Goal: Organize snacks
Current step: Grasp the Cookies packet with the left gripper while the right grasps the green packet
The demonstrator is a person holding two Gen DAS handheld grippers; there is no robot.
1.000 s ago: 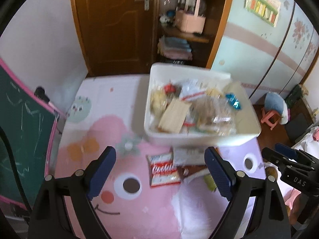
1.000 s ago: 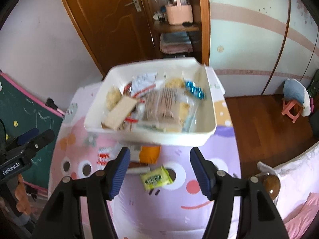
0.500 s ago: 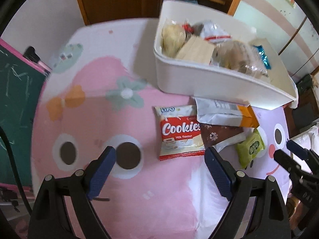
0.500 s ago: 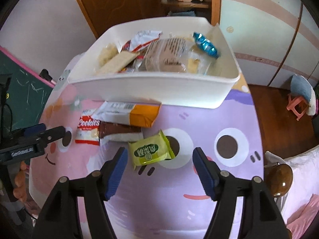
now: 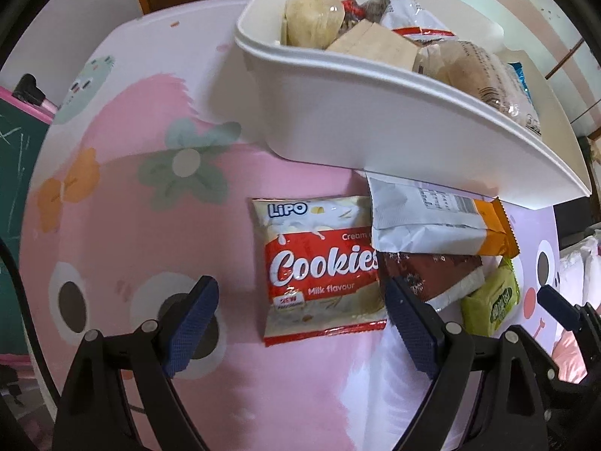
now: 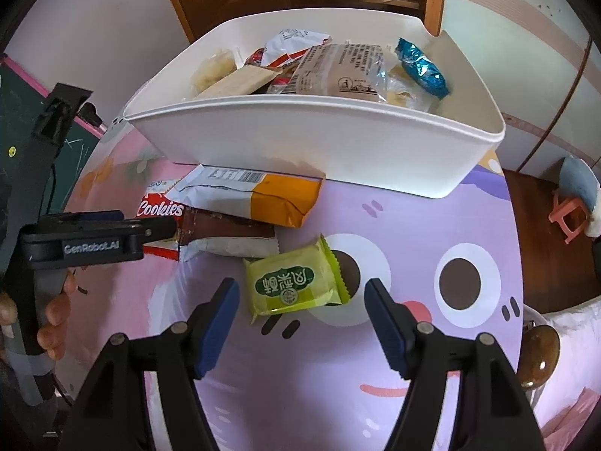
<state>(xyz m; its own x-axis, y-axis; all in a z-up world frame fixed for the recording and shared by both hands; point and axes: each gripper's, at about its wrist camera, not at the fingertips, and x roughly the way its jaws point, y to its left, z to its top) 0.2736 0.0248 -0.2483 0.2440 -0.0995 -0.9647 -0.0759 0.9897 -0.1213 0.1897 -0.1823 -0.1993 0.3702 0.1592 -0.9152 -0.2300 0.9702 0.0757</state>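
While 4 snack packets lie on the cartoon mat (image 6: 413,203) in front of the white bin (image 6: 338,143), the left gripper (image 5: 300,323) hangs wide open over the cookies packet (image 5: 319,270), gripping nothing. The right gripper (image 6: 302,317), whose jaws have just been opening, frames the green packet (image 6: 293,282) without touching it.

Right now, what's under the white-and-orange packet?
The white-and-orange packet overlaps a corner of the Cookies pack and the top of the brown wrapper. Its far edge tucks under the white bin; anything else beneath is hidden.
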